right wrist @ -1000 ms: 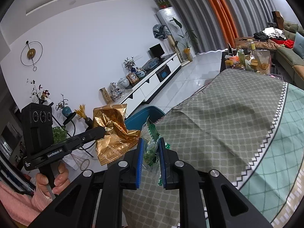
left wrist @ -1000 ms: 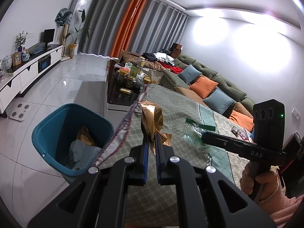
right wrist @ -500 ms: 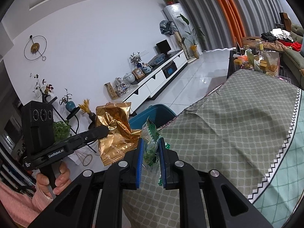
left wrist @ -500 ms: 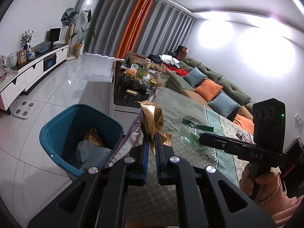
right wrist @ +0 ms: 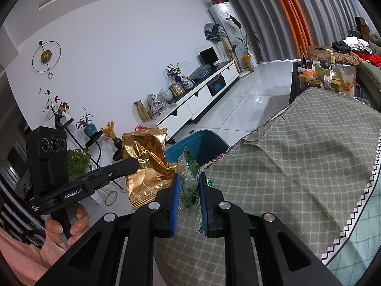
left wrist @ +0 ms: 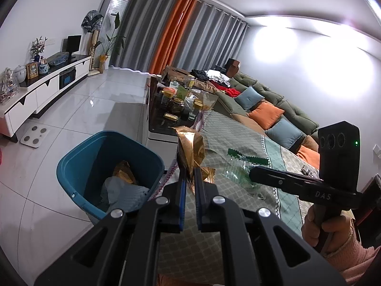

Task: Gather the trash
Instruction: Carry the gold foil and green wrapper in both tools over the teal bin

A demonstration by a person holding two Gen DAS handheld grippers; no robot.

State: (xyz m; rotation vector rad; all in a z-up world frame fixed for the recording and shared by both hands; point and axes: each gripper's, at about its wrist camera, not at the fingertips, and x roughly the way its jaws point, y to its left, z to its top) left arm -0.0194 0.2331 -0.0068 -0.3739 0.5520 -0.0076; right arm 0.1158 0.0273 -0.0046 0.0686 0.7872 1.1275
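Observation:
My left gripper [left wrist: 189,174] is shut on a crumpled gold foil wrapper [left wrist: 190,151], held over the near edge of the table. The same gold wrapper [right wrist: 145,159] shows in the right wrist view, pinched by the left gripper [right wrist: 133,165]. My right gripper [right wrist: 189,178] is shut on a clear plastic wrapper with green print [right wrist: 189,176]; in the left wrist view that clear wrapper [left wrist: 239,166] hangs from the right gripper [left wrist: 252,172]. A blue bin [left wrist: 78,164] stands on the floor left of the table, holding gold foil and grey cloth. Its rim [right wrist: 197,135] peeks behind the wrappers.
A grey-green patterned tablecloth [right wrist: 297,162] covers the table. Beyond it a dark coffee table [left wrist: 166,119] carries jars and packets. A green sofa with cushions [left wrist: 273,112] runs along the right. A white TV cabinet [left wrist: 42,90] lines the left wall. A bathroom scale [left wrist: 34,136] lies on the tiled floor.
Both grippers keep their wrappers. The views have drifted slightly: the bin and table sit further right in the left wrist view, and the bin shows more in the right wrist view.

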